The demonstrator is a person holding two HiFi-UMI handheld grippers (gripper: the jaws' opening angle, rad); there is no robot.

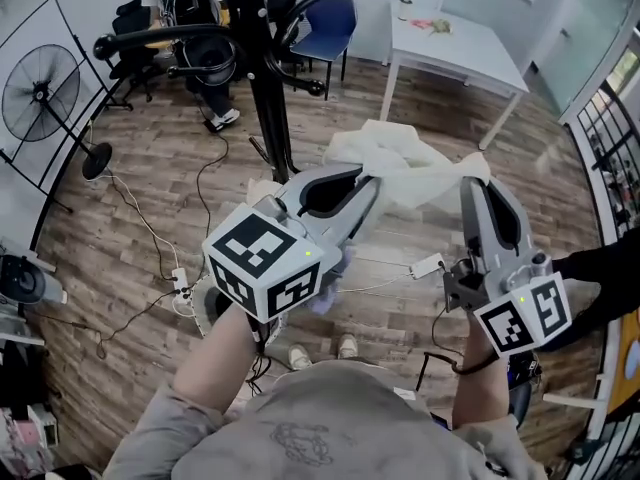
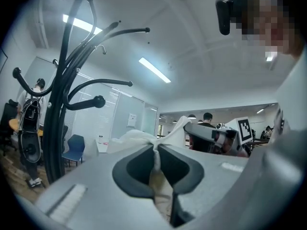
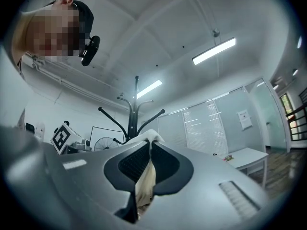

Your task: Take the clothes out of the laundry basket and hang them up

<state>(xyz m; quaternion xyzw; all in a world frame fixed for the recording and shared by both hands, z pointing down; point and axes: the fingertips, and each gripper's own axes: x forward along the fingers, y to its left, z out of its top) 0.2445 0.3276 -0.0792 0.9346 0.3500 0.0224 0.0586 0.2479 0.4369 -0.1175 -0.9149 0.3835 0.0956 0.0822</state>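
White garment stretched across mid-frame, one end clenched in the left gripper, the other in the right gripper; the black coat stand rises upper left of it, nearer the left gripper

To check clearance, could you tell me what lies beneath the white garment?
Around the white garment only wooden floor shows, beside the coat stand's pole. The floor directly beneath it is covered.

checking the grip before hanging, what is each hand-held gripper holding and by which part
One white garment, held between both: left hand-held gripper pinches a bunched fold at one end, right hand-held gripper at the other.
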